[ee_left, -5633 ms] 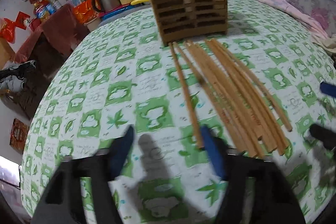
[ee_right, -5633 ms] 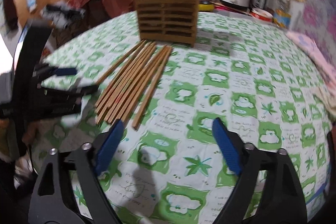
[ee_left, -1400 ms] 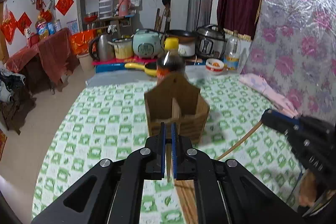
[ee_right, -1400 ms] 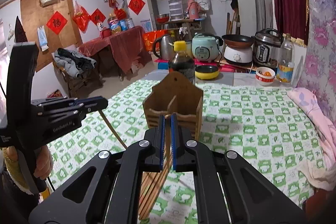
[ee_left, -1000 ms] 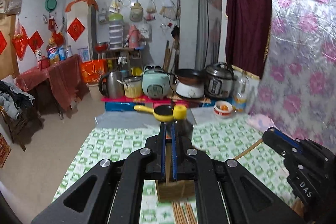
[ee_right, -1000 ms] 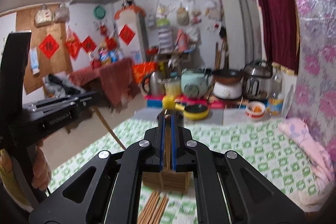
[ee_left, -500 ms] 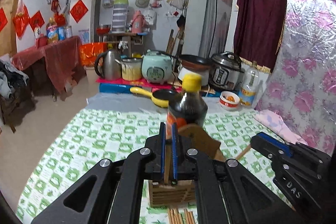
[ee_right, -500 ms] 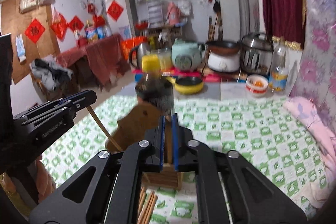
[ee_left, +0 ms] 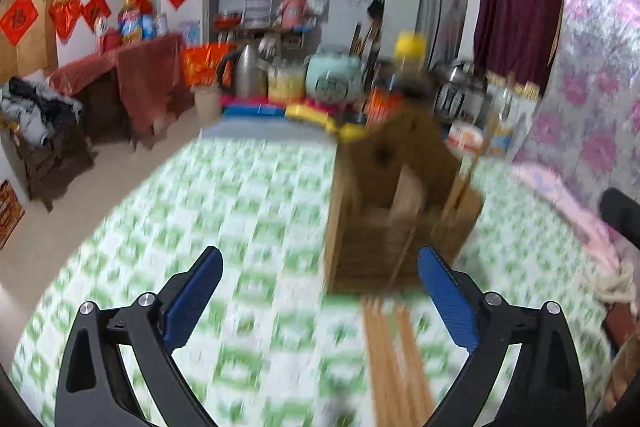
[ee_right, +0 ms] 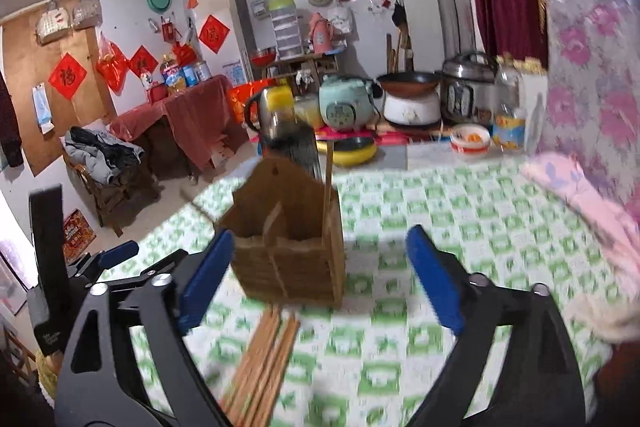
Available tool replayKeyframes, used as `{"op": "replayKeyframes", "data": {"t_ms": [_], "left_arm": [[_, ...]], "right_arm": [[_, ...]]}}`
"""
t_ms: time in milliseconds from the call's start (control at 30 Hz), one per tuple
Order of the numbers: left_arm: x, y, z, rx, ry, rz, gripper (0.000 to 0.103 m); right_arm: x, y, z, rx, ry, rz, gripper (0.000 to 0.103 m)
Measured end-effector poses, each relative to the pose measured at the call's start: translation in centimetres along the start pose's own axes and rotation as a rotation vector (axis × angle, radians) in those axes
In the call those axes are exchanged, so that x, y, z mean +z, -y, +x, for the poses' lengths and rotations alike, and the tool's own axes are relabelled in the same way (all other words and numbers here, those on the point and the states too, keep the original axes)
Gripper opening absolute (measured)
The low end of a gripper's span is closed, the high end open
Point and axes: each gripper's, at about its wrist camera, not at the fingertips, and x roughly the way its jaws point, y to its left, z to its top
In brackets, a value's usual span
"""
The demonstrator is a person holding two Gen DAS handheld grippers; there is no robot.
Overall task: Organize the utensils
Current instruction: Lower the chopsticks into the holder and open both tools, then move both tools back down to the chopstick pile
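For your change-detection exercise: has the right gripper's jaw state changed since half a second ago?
Yes. The right gripper, then shut on a chopstick, now stands open, its fingers either side of the wooden holder.

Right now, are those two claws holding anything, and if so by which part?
Nothing is held. The left claw and right claw are both open and empty. One chopstick stands in the wooden holder; others lie on the table.

Left gripper [ee_left: 318,293] with blue-padded jaws spread wide at lower frame, nothing between them, above the green-checked tablecloth [ee_left: 248,211]; a wooden utensil holder [ee_left: 396,211] stands right of centre, with loose chopsticks [ee_left: 396,359] lying below it, all motion-blurred.
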Motion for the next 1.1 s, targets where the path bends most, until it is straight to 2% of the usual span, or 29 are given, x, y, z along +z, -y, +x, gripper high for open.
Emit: {"op": "replayKeyframes", "data": {"t_ms": [167,233,267,300,400,533,733,1000,1100], "left_arm": [[-6.3,-1.0,0.3,0.009,-0.165,0.044,0.096],[-8.2,-1.1,0.1,-0.010,-0.181,0.051,0.096],[-9.0,-1.0,0.3,0.009,-0.224,0.070,0.096],[-9.3,-0.8,0.1,0.009,-0.233,0.085,0.096],[-9.3,-0.4,-0.2,-0.022,-0.217,0.105,0.097],[-9.6,0.2,0.9,-0.005,-0.275,0.125,0.097],[-10.0,0.9,1.2,-0.042,-0.300,0.153,0.097],[-10.6,0.8,3.8,-0.101,-0.439,0.128,0.097],[-10.6,0.9,4.0,-0.091,-0.439,0.133,0.097]], "right_arm": [[-6.0,0.9,1.3,-0.001,-0.180,-0.015,0.093],[-7.8,0.9,1.6,-0.001,-0.239,-0.035,0.093],[-8.5,0.8,1.8,-0.003,-0.270,-0.046,0.093],[-9.0,0.9,1.8,-0.005,-0.283,-0.049,0.093],[-10.0,1.2,2.0,-0.022,-0.306,-0.033,0.093],[-10.6,1.8,2.9,-0.040,-0.349,-0.002,0.093],[-10.8,1.9,3.0,-0.038,-0.356,-0.004,0.093],[-10.7,2.5,3.3,-0.039,-0.372,0.034,0.093],[-10.7,2.6,3.4,-0.038,-0.377,0.042,0.093]]}}
